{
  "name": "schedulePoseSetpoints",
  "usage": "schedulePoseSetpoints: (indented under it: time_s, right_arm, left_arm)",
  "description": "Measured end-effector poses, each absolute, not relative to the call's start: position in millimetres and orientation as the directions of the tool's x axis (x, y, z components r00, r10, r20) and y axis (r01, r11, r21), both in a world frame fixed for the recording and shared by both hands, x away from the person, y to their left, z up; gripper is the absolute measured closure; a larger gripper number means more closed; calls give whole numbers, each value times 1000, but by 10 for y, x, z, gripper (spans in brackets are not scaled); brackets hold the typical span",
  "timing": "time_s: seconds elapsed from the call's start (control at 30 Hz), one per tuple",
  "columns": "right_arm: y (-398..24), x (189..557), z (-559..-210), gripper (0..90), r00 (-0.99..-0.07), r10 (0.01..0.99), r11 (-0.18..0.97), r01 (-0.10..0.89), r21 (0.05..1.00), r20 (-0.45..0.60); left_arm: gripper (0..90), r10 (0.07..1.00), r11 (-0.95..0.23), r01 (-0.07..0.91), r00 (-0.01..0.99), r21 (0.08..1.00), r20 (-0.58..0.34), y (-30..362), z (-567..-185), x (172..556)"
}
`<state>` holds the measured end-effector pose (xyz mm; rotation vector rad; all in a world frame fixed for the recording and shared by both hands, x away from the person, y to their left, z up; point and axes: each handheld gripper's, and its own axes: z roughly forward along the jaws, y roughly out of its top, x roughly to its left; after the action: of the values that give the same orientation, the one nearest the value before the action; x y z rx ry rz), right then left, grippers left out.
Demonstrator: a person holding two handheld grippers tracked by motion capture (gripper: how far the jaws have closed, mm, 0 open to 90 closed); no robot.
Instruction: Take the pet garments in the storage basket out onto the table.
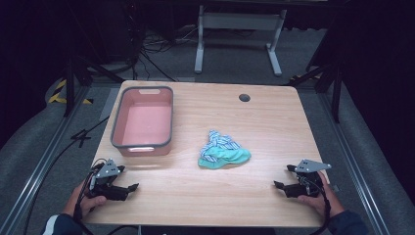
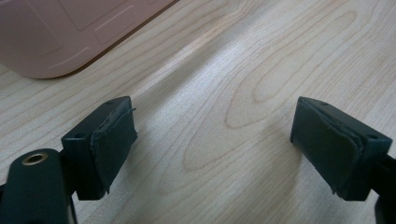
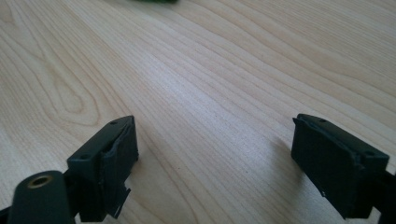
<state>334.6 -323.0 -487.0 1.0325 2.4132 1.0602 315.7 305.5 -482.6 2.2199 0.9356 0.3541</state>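
A small crumpled heap of cloth (image 1: 224, 151), teal with a blue-and-white striped piece on top, lies near the middle of the wooden table (image 1: 195, 205). To its left stands a pink tub (image 1: 142, 122) with a grey rim and nothing inside. My left gripper (image 1: 128, 177) rests near the front left edge, open, its jaws wide over bare wood (image 2: 215, 121); the tub's corner (image 2: 56, 37) shows just ahead. My right gripper (image 1: 282, 176) sits near the front right edge, open with nothing between its jaws (image 3: 215, 130). A sliver of the cloth (image 3: 154, 1) shows far ahead.
A dark round cable hole (image 1: 244, 97) is set in the table's far side. Beyond the table stand a white metal frame (image 1: 240, 29) and loose cables on grey floor. Dark rails run along both sides of the table.
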Motion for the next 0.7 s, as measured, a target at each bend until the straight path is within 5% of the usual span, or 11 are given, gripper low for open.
schedulePoseSetpoints:
  time_s: [0.7]
  right_arm:
    - [-3231, 3350, -4870, 151, -695, 719, 469, 491, 734, 6]
  left_arm:
    - [73, 730, -505, 539, 683, 674, 2, 2983, -4822, 3177]
